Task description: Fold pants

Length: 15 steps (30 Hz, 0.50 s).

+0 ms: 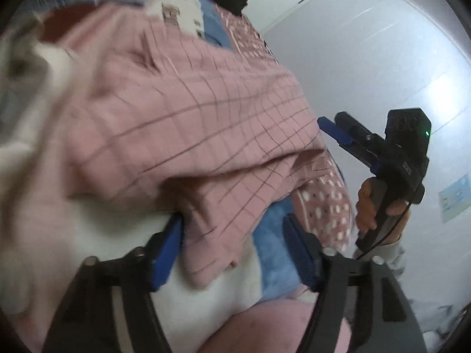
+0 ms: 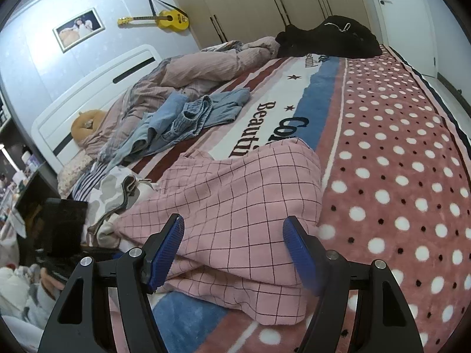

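Both claws gape apart: left claw (image 1: 232,253) and right claw (image 2: 234,253) each straddle the pink grid-checked fabric pants (image 2: 235,194), unclamped.

Open room on the polka-dot stretch of the blanket (image 2: 397,176), right of the pink checked pants (image 2: 235,200): flat, bare, easy to pass over. Also free along the white and blue stripe up the middle of the bed. Blocked on the left by a heap of blue denim clothes (image 2: 188,117), a rumpled pink duvet (image 2: 200,64) behind it, and grey-white clothing (image 2: 117,191) touching the pants' left edge. At the far end, a black garment (image 2: 332,41) across the way. Little clearance near the dark box (image 2: 63,223) at the bed's left edge.
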Available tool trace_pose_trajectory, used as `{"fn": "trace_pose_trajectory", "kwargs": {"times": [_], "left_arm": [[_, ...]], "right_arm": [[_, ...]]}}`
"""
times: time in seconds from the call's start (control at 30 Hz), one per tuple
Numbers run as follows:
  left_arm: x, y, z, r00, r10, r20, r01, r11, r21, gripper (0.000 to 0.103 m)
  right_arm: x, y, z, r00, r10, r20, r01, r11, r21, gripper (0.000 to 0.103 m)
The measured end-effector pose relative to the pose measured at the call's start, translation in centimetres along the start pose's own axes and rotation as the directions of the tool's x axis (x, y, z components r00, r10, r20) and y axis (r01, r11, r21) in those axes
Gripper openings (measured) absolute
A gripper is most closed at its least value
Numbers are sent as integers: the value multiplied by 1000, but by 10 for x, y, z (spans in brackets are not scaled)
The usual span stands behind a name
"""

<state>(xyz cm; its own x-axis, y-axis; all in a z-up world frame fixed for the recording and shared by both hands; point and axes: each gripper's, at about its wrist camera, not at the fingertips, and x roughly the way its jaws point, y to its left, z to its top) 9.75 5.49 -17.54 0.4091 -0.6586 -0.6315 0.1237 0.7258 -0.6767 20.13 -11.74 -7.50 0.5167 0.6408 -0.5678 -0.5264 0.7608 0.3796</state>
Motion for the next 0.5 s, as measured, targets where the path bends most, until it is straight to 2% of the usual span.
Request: {"fn": "trace_pose_trajectory", "kwargs": {"times": [0.03,0.07,0.1,0.13,0.2,0.33,0.4,0.5], "left_arm": [[4,1,2,1000,-10,-4,10,1000,-22,53],[7,1,3,1000,-16,-3,16,999,-38,43],[7,1,2,1000,-19,-1,19,999,-51,24],[7,0,2,1000,-16,-9,16,998,-65,16],[3,-5,2,1000,21,6,-21,998,-52,8],[-22,-35,8,988,120,101,-128,989,73,5],[-34,-50,18,973,174,151,-195,971,135,4],[-54,-75,40,960,193,203,-239,943,232,4]], "right_arm": [[0,0,0,1000,1,2,-1,1000,2,67],[-1,-1,0,1000,2,2,-2,1000,3,67],[-1,-1,0,1000,1,2,-1,1000,3,67],[-1,-1,0,1000,1,3,-1,1000,7,67],[-1,-3,0,1000,6,2,-6,1000,11,67],[1,-5,0,1000,6,1,-6,1000,15,67],[3,-8,0,1000,8,-2,-8,1000,23,67],[7,-10,-2,1000,4,-8,-4,1000,27,67]]}}
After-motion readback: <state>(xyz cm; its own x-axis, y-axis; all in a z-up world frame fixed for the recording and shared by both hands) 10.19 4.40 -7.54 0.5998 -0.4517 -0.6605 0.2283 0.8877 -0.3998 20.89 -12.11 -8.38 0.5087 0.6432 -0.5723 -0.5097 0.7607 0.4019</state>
